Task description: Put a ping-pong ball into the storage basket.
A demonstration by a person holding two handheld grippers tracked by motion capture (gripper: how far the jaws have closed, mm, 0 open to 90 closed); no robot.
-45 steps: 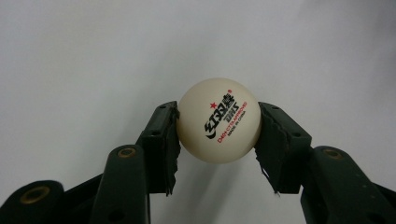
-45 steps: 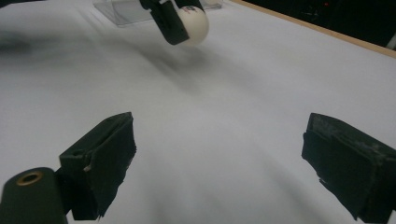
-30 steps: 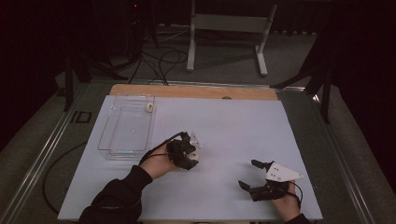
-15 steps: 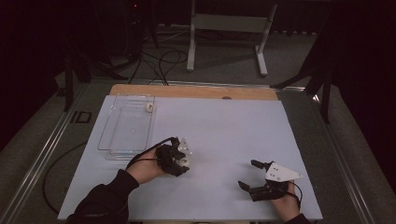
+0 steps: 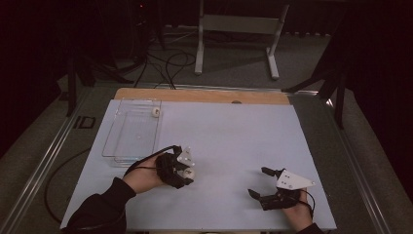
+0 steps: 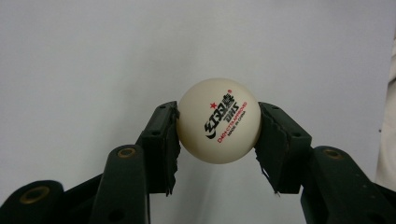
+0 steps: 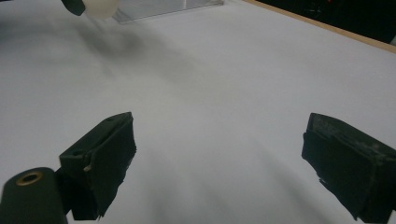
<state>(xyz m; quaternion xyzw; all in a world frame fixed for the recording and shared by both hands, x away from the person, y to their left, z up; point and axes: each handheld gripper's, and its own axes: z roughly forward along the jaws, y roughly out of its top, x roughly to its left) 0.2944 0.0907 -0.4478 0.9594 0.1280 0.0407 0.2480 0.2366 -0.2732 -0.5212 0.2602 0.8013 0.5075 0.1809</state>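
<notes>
The left gripper [image 6: 217,122], clamped on a cream-white table-tennis ball with printed lettering [image 6: 218,120], had drawn back toward the near-left part of the white table [image 5: 234,131], just past the near end of the clear plastic tray [image 5: 130,134]. Probably a carry toward that tray. The right gripper [image 5: 259,182] sat wide apart, empty, by the near-right corner.
</notes>
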